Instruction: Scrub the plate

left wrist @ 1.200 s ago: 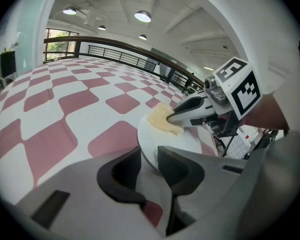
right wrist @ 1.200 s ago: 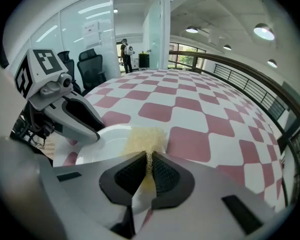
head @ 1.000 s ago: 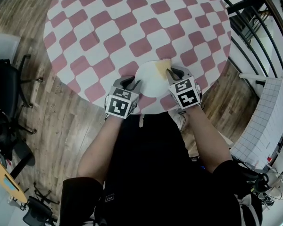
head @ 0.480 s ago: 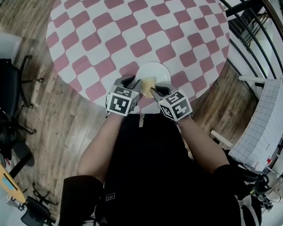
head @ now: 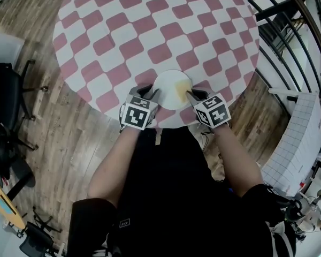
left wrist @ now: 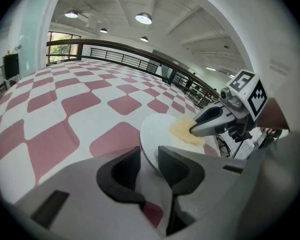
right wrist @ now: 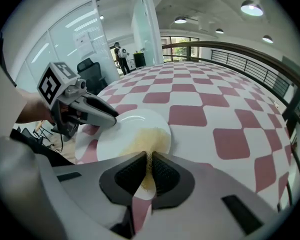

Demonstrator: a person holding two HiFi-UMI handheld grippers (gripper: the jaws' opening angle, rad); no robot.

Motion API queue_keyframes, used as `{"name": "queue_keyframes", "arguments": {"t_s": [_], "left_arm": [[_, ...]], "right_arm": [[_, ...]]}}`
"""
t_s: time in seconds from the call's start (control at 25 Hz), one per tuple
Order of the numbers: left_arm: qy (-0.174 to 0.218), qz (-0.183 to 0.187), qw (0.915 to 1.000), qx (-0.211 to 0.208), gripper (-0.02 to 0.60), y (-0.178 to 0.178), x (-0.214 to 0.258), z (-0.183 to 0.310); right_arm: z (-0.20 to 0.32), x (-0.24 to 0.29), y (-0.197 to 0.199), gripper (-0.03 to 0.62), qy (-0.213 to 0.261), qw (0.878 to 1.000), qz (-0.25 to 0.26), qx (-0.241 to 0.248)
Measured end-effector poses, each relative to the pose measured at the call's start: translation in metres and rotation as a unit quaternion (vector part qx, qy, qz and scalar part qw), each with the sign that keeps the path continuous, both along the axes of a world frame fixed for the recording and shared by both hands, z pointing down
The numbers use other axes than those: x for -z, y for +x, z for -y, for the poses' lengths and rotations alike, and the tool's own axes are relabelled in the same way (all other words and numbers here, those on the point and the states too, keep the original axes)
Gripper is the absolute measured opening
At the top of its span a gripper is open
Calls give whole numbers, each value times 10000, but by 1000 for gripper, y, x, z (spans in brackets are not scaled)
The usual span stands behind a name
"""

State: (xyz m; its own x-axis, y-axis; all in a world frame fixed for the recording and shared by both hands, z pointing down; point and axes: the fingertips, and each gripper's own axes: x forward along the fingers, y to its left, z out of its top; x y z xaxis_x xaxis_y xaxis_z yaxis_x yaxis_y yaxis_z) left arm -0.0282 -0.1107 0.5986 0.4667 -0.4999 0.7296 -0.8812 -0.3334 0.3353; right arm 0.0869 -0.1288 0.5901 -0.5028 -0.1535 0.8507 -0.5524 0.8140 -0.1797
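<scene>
A white plate (head: 168,84) lies near the front edge of the round red-and-white checked table (head: 150,31). My left gripper (head: 150,96) has the plate's near left rim (left wrist: 152,144) between its jaws, and those jaws are opening slightly. My right gripper (head: 192,96) is shut on a thin yellow scrub cloth (head: 181,88), which lies pressed flat on the right half of the plate (right wrist: 125,134). In the right gripper view the cloth (right wrist: 147,139) runs from the plate into the jaws. In the left gripper view the right gripper (left wrist: 192,130) rests its tips on the cloth (left wrist: 182,132).
A black metal railing (head: 289,31) curves round the table's right side. Black office chairs (head: 5,106) stand on the wooden floor at the left. A white gridded board (head: 299,138) leans at the right. The person's body is close against the table's front edge.
The right gripper swept the cloth from the plate's far right rim to its near left part, then back to the right side. The left gripper stayed at the rim.
</scene>
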Motion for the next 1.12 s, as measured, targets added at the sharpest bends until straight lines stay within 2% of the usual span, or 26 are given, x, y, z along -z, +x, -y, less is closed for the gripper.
{"name": "queue_keyframes", "arguments": {"t_s": [0.4,0.6,0.72,0.92,1.12], "left_arm": [[12,-4,10000,-2,114,2,0,1],[20,9,10000,8,112,0,1,2],[-28,-15,10000,39,114,-1,0,1],[2,1,10000,35,114,-1,0,2],[21,16,9999,103,112,-2,0,1]], "right_arm": [[30,0,-12,40,394,9992,-105,28],[41,1,-28,40,483,9982,-278,206],[31,0,-22,40,374,9985,-356,194],[-1,1,-5,40,100,9998,-188,-54],[-32,1,-16,40,-151,9999,-18,-38]]}}
